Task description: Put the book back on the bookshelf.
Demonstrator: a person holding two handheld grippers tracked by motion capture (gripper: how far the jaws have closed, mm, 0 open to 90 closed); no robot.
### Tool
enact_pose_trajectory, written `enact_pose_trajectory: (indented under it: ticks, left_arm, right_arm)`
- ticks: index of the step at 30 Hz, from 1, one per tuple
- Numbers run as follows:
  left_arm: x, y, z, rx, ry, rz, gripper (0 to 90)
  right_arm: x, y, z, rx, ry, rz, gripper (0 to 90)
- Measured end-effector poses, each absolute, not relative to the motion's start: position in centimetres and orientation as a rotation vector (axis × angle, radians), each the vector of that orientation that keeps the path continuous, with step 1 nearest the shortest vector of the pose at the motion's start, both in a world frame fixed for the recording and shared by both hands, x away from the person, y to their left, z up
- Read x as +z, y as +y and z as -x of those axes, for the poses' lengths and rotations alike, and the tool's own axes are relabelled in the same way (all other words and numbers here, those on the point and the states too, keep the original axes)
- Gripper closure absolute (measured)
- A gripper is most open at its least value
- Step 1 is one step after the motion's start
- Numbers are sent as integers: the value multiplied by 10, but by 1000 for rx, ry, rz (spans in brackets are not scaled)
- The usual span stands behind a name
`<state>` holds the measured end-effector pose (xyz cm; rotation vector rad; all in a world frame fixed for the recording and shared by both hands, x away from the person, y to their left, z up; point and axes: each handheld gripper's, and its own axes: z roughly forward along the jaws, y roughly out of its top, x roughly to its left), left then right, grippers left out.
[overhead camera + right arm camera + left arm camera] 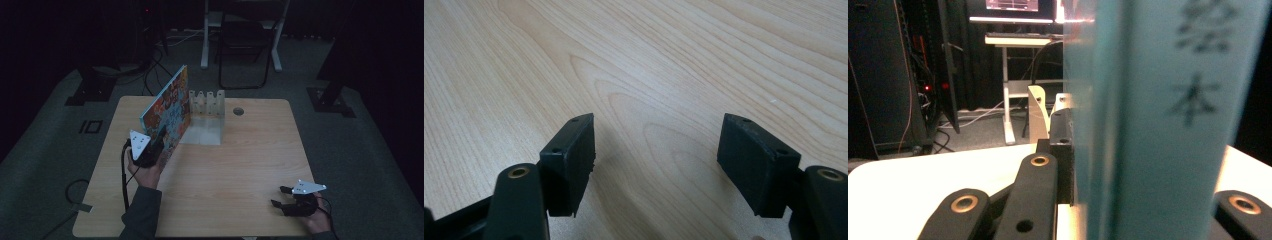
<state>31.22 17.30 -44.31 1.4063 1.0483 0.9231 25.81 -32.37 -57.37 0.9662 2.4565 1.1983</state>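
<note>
Light wood-grain tabletop (235, 170), dim room. A thin hardcover picture book with a colourful front cover and pale teal spine (167, 112) stands on its lower edge at the left-centre of the table, tilted, its far end just beside a white slotted book rack (206, 117) sitting toward the back of the table.

Left gripper (159, 141): clamped on the book's near end. In the left gripper view the teal spine (1158, 125) runs vertically between the jaws, with dark printed characters on it, blurred. The black pad (1062, 150) on one side is flat against the cover; the other side's pad is hidden behind the book. The person's left hand (144, 167) grips the tool body from below, sleeve coming in from the bottom edge.

Right gripper (281, 196): down at the near right corner of the table, well apart from the book and rack, pointing left across the table in the high view. Jaws spread, nothing between them; the right gripper view shows bare wood grain (649, 75) between the two black pads (574, 155). Can't tell whether it touches the tabletop.

Back of the scene: a folding chair (245, 50) and cables on the carpet.
</note>
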Motion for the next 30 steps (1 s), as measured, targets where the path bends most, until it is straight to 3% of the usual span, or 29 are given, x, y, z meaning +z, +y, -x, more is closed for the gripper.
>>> enact_pose_trajectory:
  ticks: [30]
  left_arm:
    - [-456,154,-335,987,1074,-1429,812]
  right_arm:
    - [-574,-324,-258,1202,2459,-968,305]
